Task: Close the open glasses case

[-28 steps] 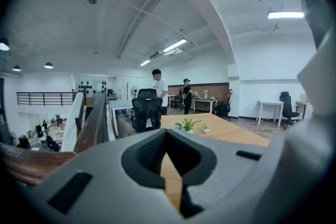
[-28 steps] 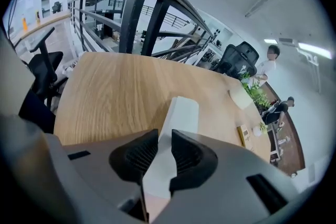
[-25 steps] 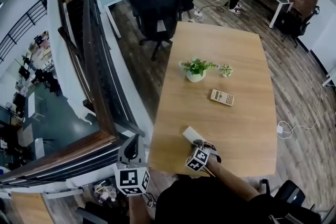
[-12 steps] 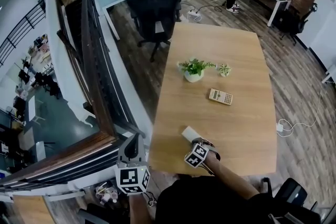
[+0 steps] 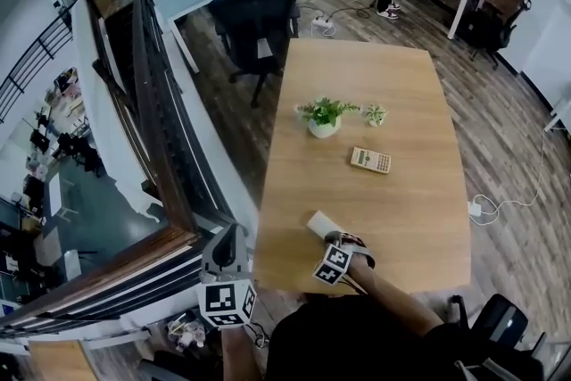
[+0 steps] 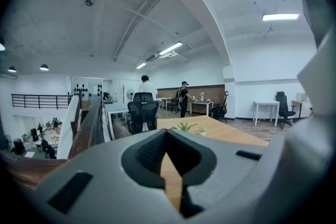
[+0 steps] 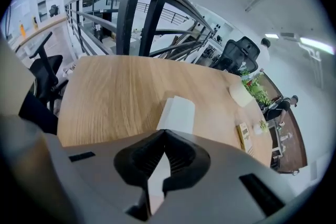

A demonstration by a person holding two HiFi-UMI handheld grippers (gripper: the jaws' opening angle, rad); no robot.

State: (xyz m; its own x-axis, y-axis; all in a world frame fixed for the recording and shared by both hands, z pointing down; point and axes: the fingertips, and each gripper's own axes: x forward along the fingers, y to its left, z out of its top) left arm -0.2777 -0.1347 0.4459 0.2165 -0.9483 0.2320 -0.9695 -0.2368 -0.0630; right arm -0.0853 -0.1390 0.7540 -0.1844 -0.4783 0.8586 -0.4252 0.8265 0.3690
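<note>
The white glasses case (image 5: 319, 223) lies near the front edge of the wooden table (image 5: 401, 192). In the right gripper view the case (image 7: 177, 113) sits just beyond the jaw tips, and I cannot tell how its lid stands. My right gripper (image 5: 332, 238) rests over the case's near end. Its jaws are shut tip to tip (image 7: 164, 132) with nothing gripped. My left gripper (image 5: 230, 238) is held off the table's left edge, pointing up and away. It is shut (image 6: 167, 132) and holds nothing.
A potted plant (image 5: 323, 116), a smaller plant (image 5: 375, 113) and a calculator (image 5: 370, 160) stand at mid-table. A black office chair (image 5: 254, 13) is at the far end. A dark railing (image 5: 152, 120) runs along the left. People stand far behind.
The head view has shifted slightly. Both grippers and the case keep their places relative to the table.
</note>
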